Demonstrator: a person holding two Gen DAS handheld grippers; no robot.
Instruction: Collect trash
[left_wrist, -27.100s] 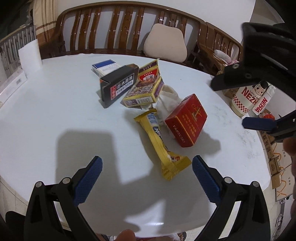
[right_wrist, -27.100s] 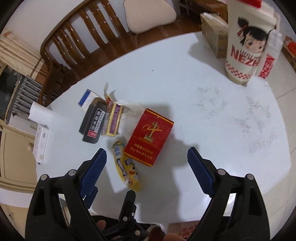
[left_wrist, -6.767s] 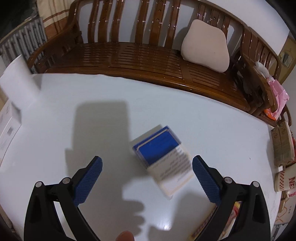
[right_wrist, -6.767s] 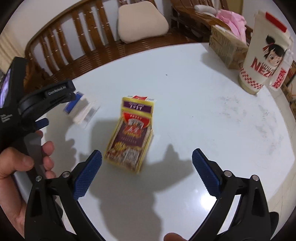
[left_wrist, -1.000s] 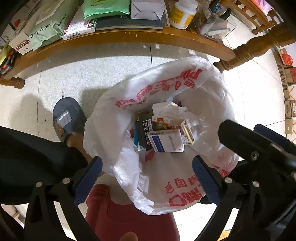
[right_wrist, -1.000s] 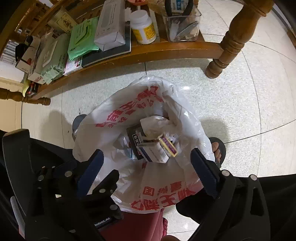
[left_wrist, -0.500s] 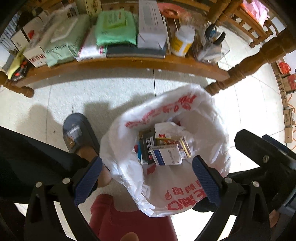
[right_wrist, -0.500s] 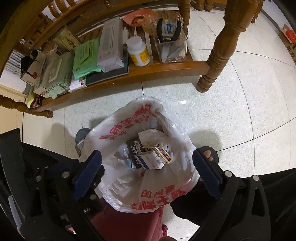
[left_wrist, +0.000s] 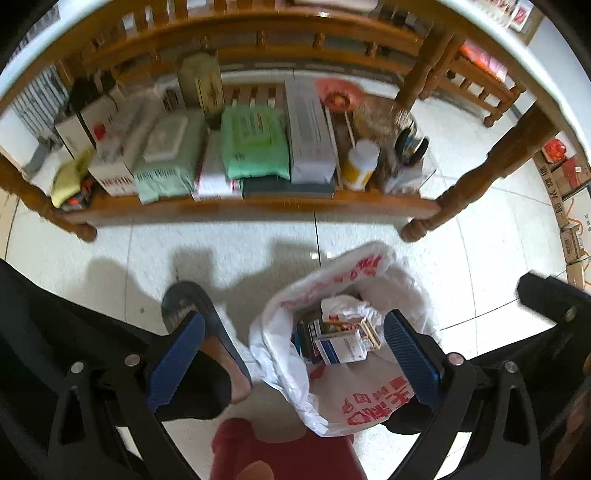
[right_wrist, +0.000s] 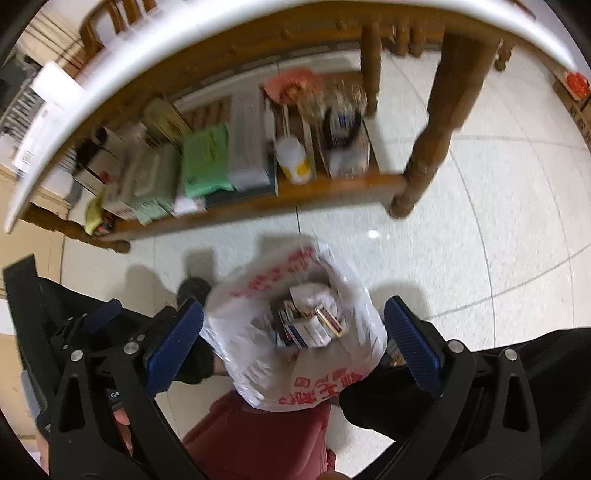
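A white plastic trash bag (left_wrist: 362, 398) with red print stands open on the floor between the person's legs. It holds several boxes and wrappers, with a white and blue box (left_wrist: 341, 349) on top. The bag also shows in the right wrist view (right_wrist: 258, 369), its contents (right_wrist: 306, 325) visible. My left gripper (left_wrist: 293, 360) is open and empty, high above the bag. My right gripper (right_wrist: 293, 345) is open and empty, also above the bag. The right gripper's body shows at the right edge of the left wrist view (left_wrist: 554, 295).
A wooden table's lower shelf (left_wrist: 258, 201) carries wipes packs, boxes and a white bottle (left_wrist: 360, 164). A turned table leg (left_wrist: 476, 181) stands right of the bag. The person's slippered foot (left_wrist: 207, 328) is left of the bag, a red stool (left_wrist: 284, 454) below. Cardboard boxes (left_wrist: 569, 206) line the far right.
Both grippers have risen and tilted up away from the bag. The bag looks smaller and lower in both views, and the table shelf and table edge have come into sight.
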